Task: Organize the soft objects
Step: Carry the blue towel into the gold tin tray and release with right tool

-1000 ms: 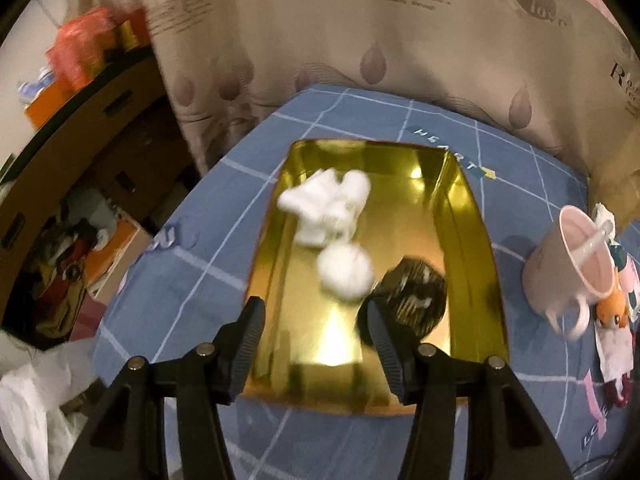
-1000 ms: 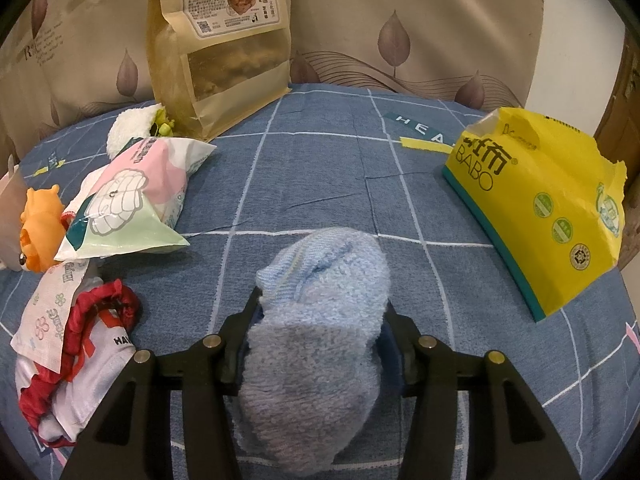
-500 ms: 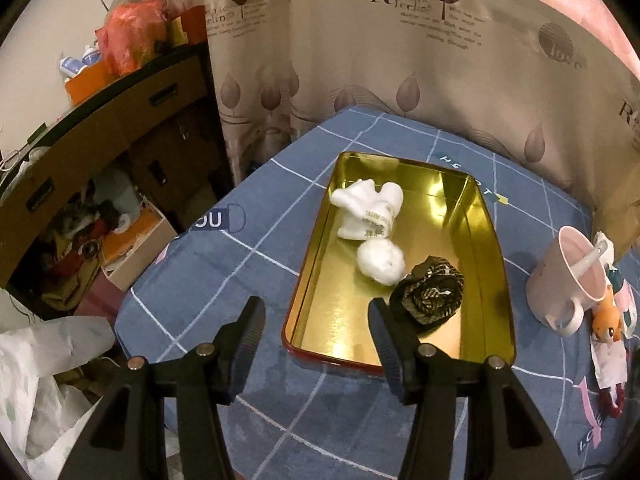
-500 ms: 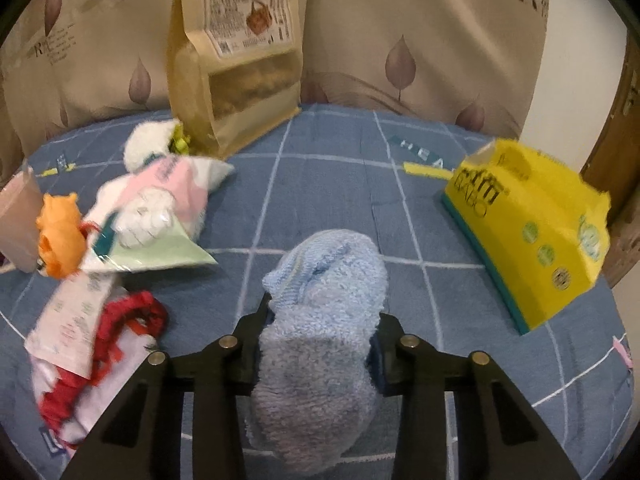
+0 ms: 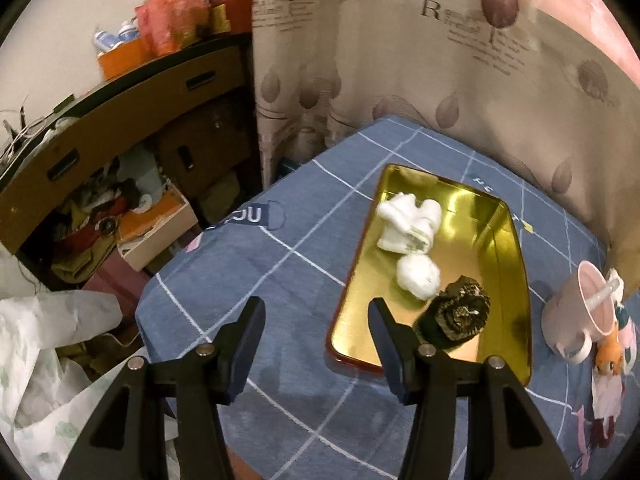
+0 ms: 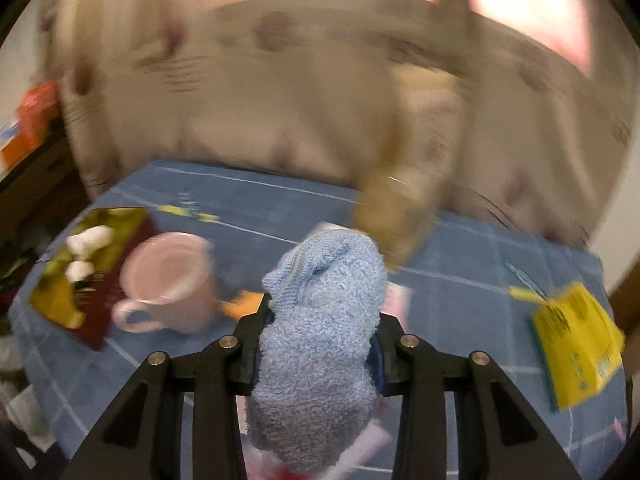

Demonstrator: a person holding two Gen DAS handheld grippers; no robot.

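My right gripper (image 6: 320,320) is shut on a light blue terry sock (image 6: 320,332), held up above the blue checked tablecloth. The right wrist view is blurred by motion. A gold tray (image 5: 508,248) with a red rim lies on the cloth and holds a white sock bundle (image 5: 408,224), a white ball (image 5: 418,278) and a dark patterned roll (image 5: 460,314). The same gold tray (image 6: 60,292) shows at the left of the right wrist view. My left gripper (image 5: 316,332) hangs open and empty, up and to the left of the tray's near corner.
A pink mug (image 5: 580,312) with a spoon stands right of the tray, with an orange plush toy (image 5: 610,354) beside it. A yellow bag (image 6: 580,336) lies at the right. A curtain (image 5: 400,60) backs the table. A cluttered shelf (image 5: 100,140) and a white bag (image 5: 48,360) lie off the table's left edge.
My right gripper closed tighter on the blue sock, lifted it off the cloth and swung left towards the mug and tray. My left gripper drew back and left from over the tray.
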